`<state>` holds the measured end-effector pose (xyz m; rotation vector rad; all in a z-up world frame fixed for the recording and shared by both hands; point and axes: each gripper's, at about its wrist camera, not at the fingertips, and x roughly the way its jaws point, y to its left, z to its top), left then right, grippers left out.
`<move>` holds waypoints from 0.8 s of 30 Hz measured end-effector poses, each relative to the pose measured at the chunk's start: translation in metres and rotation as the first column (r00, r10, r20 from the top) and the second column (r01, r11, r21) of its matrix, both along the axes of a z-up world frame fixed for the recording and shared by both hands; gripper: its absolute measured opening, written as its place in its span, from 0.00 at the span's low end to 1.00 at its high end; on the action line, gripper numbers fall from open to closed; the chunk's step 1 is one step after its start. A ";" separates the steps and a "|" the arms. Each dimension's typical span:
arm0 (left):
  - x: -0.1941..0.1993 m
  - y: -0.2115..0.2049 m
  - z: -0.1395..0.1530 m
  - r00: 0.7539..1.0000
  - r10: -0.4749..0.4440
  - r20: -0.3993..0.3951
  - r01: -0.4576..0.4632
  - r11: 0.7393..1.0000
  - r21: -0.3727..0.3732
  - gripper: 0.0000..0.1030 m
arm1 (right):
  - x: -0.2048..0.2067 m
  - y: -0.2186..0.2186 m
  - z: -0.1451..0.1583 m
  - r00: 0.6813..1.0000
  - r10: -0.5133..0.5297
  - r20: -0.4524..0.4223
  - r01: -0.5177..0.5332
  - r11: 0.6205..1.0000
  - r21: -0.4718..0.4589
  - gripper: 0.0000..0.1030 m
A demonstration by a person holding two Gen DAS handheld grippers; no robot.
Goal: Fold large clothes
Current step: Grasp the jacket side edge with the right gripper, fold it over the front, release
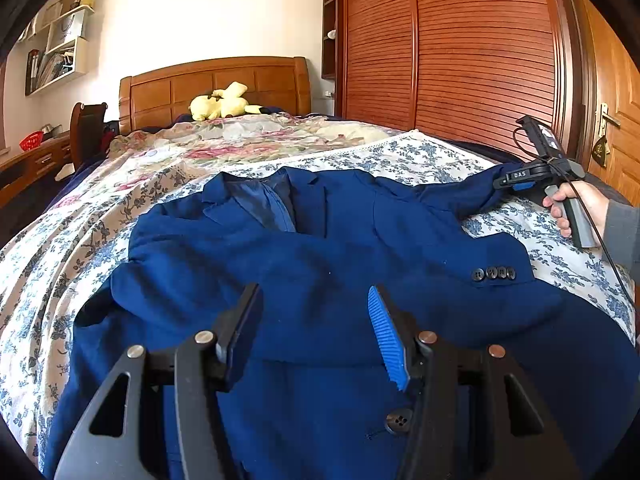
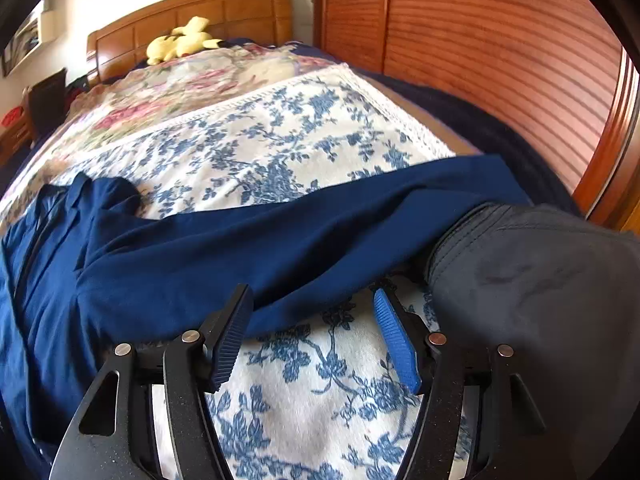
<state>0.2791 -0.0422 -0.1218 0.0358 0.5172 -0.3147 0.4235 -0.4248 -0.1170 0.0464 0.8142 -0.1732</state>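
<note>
While both pairs of fingers stand spread wide with nothing between them, the blue jacket (image 1: 320,264) lies face up on the bed, its collar toward the headboard. Directly beneath and ahead of the left gripper (image 1: 316,320) is the jacket's front panel; a dark front button (image 1: 399,421) sits just under the ribbed blue finger pad (image 1: 386,336). Beyond those fingers, to their right, one sleeve lies folded across the chest, its cuff buttons (image 1: 494,273) showing.

Just past the right gripper (image 2: 312,332), the other sleeve (image 2: 320,236) stretches out sideways over the floral bedspread (image 2: 304,392); its lower edge lies between the open fingers, apparently untouched. A dark grey garment (image 2: 540,280) bulks immediately right of these fingers, hiding the sleeve's end.

The likely trouble: closing here could pinch bedspread along with the sleeve, dragging the cover and skewing the fold. Catching the grey cloth instead is another risk. A shallow bite on smooth fabric might slip mid-lift.
</note>
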 end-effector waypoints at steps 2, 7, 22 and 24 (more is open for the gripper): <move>0.000 -0.001 0.000 1.000 0.000 -0.001 0.000 1.000 0.001 0.52 | 0.007 -0.005 -0.005 1.000 -0.016 -0.013 0.017 0.999 0.034 0.63; 0.001 -0.001 0.000 1.000 -0.001 -0.001 0.001 1.000 0.003 0.52 | 0.026 -0.011 -0.015 0.997 -0.054 -0.056 0.059 0.994 0.089 0.63; -0.001 -0.001 -0.001 1.000 -0.004 0.005 0.004 1.000 0.005 0.52 | 0.017 0.066 0.066 0.978 0.181 0.105 -0.177 0.983 -0.050 0.02; -0.001 -0.001 -0.001 1.000 -0.004 0.003 0.004 1.000 0.004 0.52 | 0.004 0.091 0.078 0.958 0.254 0.131 -0.249 0.967 -0.055 0.02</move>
